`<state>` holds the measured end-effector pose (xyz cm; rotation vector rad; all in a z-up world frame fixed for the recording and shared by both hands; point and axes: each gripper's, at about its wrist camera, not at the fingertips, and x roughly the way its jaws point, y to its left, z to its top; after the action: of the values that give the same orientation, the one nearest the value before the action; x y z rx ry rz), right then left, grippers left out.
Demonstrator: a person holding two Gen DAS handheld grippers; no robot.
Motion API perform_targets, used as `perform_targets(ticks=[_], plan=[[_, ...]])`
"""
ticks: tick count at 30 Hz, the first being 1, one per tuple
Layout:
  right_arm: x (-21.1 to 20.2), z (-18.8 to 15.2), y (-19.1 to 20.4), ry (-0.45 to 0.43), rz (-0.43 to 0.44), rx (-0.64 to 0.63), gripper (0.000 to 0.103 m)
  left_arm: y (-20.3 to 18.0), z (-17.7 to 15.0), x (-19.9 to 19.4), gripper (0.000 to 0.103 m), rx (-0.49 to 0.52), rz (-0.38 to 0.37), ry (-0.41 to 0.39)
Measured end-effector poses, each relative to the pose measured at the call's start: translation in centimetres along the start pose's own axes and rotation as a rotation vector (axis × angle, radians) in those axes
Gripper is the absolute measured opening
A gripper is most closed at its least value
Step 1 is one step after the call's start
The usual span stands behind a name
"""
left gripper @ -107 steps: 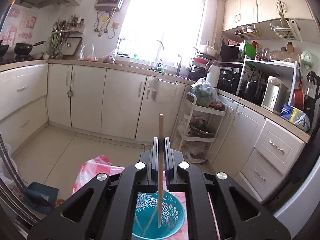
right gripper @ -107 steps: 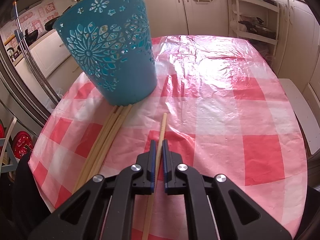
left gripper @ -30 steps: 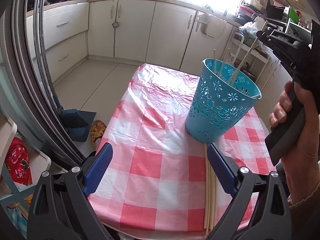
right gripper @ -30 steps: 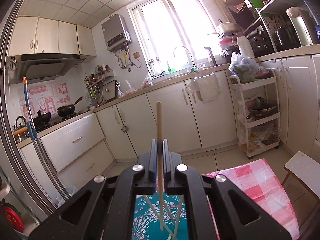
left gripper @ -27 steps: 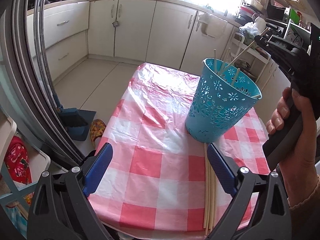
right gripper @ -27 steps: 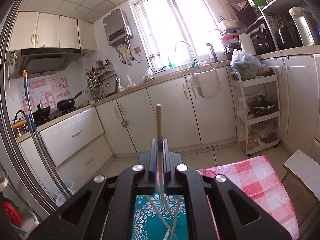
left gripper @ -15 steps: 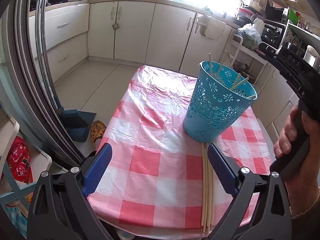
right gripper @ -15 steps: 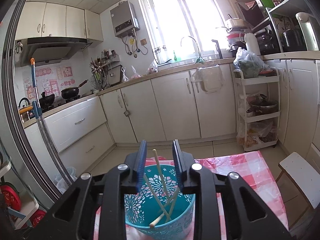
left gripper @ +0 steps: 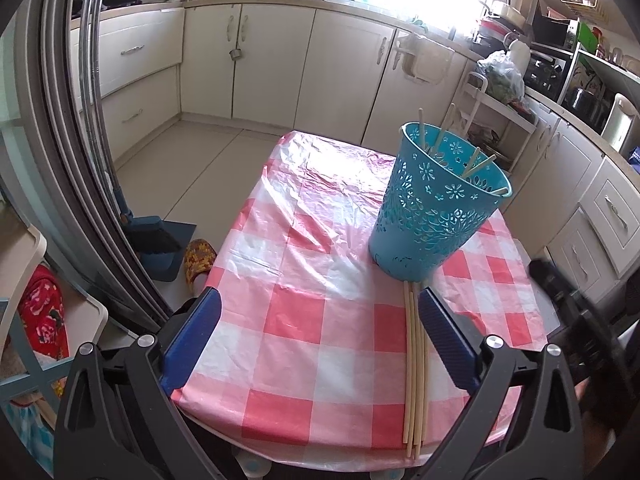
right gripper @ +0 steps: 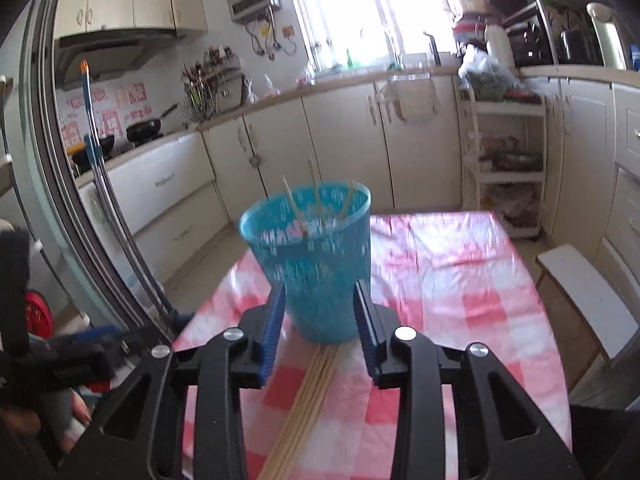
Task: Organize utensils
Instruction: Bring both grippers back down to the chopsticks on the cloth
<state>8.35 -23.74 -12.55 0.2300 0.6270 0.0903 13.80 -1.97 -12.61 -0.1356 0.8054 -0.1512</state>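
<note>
Left hand-held gripper (left gripper: 318,336) wide open; right hand-held gripper (right gripper: 320,328) apart, closing, empty

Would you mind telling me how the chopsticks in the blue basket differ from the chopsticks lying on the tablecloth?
The chopsticks in the blue basket stand tilted at different angles, ends poking above the rim; the chopsticks on the tablecloth lie flat. Those in the blue basket are spread apart, while those on the tablecloth lie side by side in a tight parallel bundle, one end at the basket's base. Both sets are plain, pale sticks.
</note>
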Motion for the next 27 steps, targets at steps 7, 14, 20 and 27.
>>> perform_targets(ticks=[7, 14, 20, 27], plan=[[6.8, -3.0, -0.5, 0.217, -0.010, 0.030, 0.014, -0.1, -0.9, -0.1, 0.096, 0.022, 0.005, 0.018], [10.1, -3.6, 0.9, 0.272, -0.063, -0.016, 0.011, -0.2, -1.3, 0.2, 0.096, 0.027, 0.003, 0.036], [10.7, -4.5, 0.7, 0.306, -0.078, -0.041, 0.009, -0.3, -1.6, 0.9, 0.096, 0.030, 0.004, 0.056], [9.2, -4.7, -0.4, 0.338, -0.055, -0.096, 0.008, -1.3, -2.0, 2.1, 0.096, 0.063, -0.002, 0.091]])
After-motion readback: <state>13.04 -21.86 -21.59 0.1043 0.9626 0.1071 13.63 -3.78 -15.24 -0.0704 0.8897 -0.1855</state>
